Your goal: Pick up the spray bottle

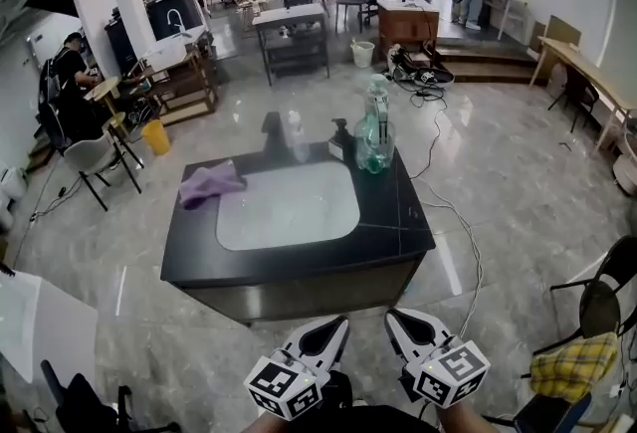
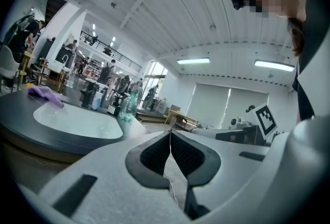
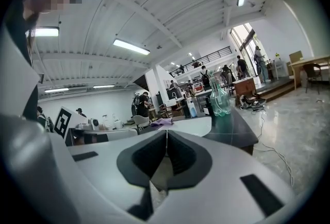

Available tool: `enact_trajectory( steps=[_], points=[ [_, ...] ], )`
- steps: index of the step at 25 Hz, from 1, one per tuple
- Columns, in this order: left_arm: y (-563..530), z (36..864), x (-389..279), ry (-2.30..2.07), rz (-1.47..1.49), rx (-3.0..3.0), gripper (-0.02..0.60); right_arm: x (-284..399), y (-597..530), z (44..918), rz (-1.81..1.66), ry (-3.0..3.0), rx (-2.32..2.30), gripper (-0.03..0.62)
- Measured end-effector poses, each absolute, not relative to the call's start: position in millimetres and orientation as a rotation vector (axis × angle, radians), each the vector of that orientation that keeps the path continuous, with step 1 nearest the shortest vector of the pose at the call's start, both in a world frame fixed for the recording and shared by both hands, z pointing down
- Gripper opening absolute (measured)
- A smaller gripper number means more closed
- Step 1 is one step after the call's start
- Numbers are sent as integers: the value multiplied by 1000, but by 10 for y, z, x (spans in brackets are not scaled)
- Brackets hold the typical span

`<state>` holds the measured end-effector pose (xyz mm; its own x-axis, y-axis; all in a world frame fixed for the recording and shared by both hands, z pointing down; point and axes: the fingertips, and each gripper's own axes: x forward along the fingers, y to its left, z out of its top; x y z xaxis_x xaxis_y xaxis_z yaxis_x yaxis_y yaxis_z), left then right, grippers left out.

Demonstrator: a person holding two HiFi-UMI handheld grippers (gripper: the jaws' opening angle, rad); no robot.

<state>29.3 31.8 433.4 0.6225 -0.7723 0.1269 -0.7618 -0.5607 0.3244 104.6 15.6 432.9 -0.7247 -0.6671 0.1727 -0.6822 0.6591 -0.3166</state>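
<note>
Seemingly the spray bottle [image 1: 296, 134] stands upright on the table [image 1: 398, 222].

The spray bottle [image 1: 296, 136] stands upright on the dark worktop [image 1: 400, 222], close to the far edge and roughly midway along it, a little nearer the far left corner than the far right one. It is a slim, pale, see-through bottle with a narrower top; its head is too small in the head view to make out in detail. In the right gripper view its top looks white and its body faintly bluish [image 3: 192, 109]. Nothing touches it, and it is well apart from the worktop's near edge.
</note>
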Motion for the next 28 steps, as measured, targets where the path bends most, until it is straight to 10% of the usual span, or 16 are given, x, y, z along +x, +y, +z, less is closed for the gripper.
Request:
enact_trajectory(
  steps=[28],
  points=[
    [-937, 4357, -417, -1137, -65, 2496, 6, 328, -1070, 4325, 572, -2761, 1228, 8]
  ],
)
